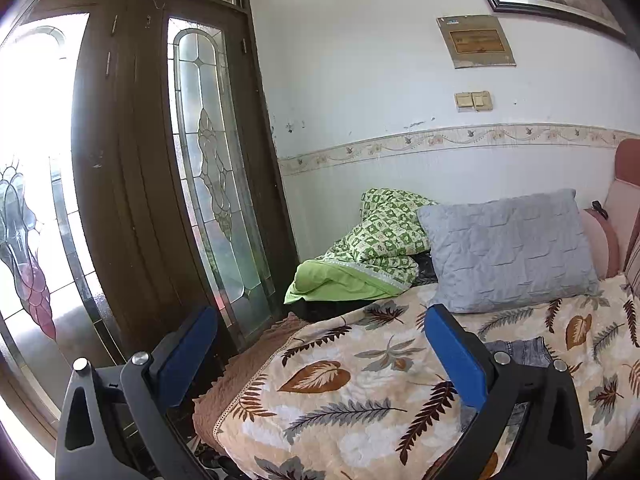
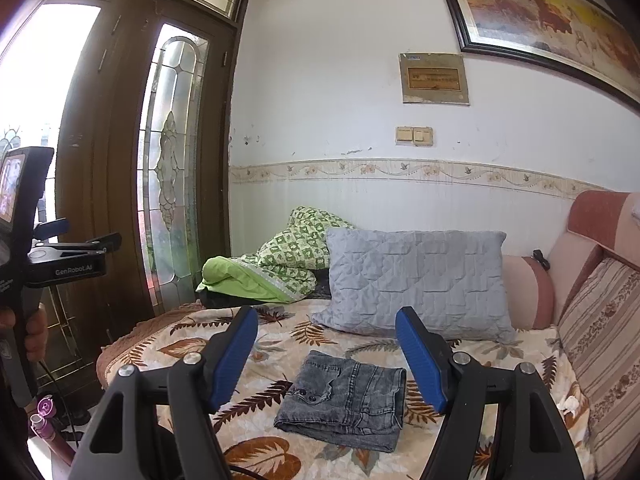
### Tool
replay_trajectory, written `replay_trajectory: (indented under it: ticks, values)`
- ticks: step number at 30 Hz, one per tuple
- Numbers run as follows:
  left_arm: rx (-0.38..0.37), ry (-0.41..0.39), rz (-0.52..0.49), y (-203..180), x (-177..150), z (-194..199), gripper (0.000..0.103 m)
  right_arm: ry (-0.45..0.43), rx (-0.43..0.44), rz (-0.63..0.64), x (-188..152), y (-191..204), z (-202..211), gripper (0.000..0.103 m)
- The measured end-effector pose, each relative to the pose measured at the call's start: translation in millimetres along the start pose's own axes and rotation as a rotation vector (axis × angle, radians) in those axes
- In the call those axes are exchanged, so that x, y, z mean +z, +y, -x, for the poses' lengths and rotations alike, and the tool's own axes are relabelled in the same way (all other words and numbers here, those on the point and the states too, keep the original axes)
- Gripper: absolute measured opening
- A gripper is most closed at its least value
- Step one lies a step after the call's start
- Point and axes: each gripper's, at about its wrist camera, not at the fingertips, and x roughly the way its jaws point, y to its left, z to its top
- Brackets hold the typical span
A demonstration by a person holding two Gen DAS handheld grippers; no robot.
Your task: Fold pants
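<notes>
Grey denim pants (image 2: 344, 400) lie folded into a compact rectangle on the leaf-patterned blanket (image 2: 272, 344). My right gripper (image 2: 326, 354) is open and empty, held above and in front of the pants without touching them. My left gripper (image 1: 320, 352) is open and empty, held over the left part of the bed; it shows from the side at the left edge of the right wrist view (image 2: 80, 242). In the left wrist view a corner of the pants (image 1: 520, 350) shows behind the right finger.
A grey quilted pillow (image 2: 416, 280) and a green patterned quilt (image 2: 288, 260) lie at the back of the bed. Wooden doors with leaded glass (image 2: 168, 168) stand to the left. A pink sofa back and striped cushion (image 2: 600, 340) border the right side.
</notes>
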Motion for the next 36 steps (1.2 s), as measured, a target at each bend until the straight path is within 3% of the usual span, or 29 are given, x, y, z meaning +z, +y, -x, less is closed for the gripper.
replay_trajectory:
  ticks: [18, 27, 36]
  values:
    - [-0.026, -0.078, 0.007, -4, 32, 37, 0.103, -0.056, -0.007, -0.005, 17, -2, 23, 0.075]
    - [-0.044, -0.109, -0.021, -19, 50, 36, 0.103, -0.055, -0.015, -0.007, 27, -8, 18, 0.075]
    - [-0.088, -0.09, -0.058, -46, 55, 21, 0.103, -0.008, -0.028, 0.005, 31, -16, 2, 0.075]
